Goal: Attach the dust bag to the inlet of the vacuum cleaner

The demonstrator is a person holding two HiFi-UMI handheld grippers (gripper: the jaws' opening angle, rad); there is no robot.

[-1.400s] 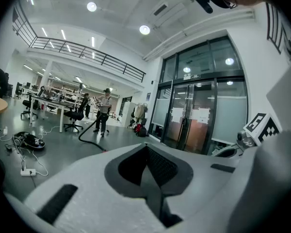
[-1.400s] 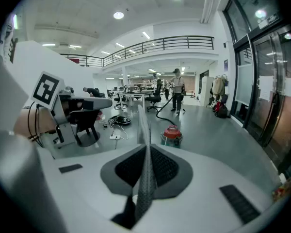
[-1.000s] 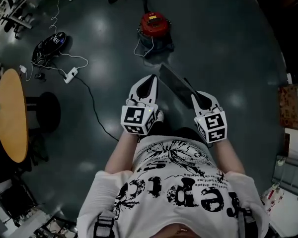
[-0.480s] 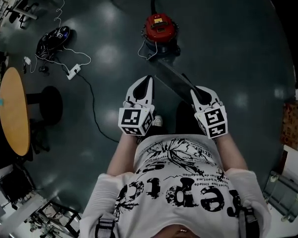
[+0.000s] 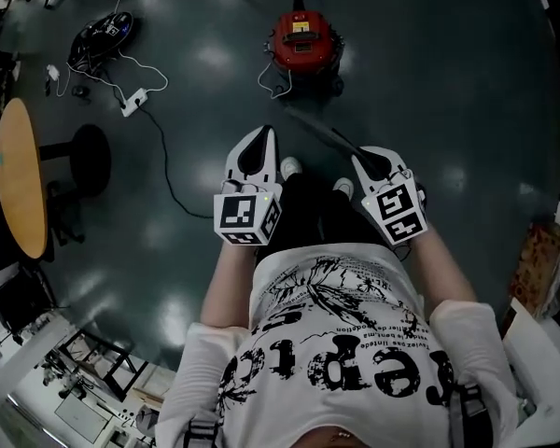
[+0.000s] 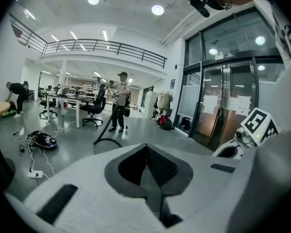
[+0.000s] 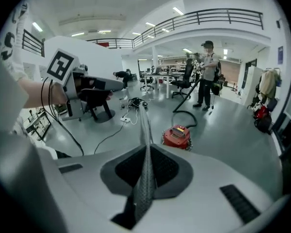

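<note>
The red vacuum cleaner (image 5: pixel 301 40) stands on the dark floor ahead of me, also seen in the right gripper view (image 7: pixel 177 136). My right gripper (image 5: pixel 357 160) (image 7: pixel 148 147) is shut on the grey dust bag (image 5: pixel 322 131). The bag shows edge-on as a thin flat sheet (image 7: pixel 144 125) that reaches forward toward the vacuum. My left gripper (image 5: pixel 264 131) (image 6: pixel 146 147) is shut and empty, level with the right one and to its left. It does not touch the bag. Both are held well short of the vacuum.
A black hose (image 7: pixel 189 115) runs from the vacuum to a standing person (image 7: pixel 206 74). A white cable and power strip (image 5: pixel 131 105) lie on the floor at left, near a black stool base (image 5: pixel 79 157) and a round wooden table (image 5: pixel 19 189). A cardboard box (image 5: pixel 541 269) is at right.
Both grippers have travelled forward toward the vacuum, the right one carrying the bag. The vacuum now looks nearer, and my shoes show between the grippers.
</note>
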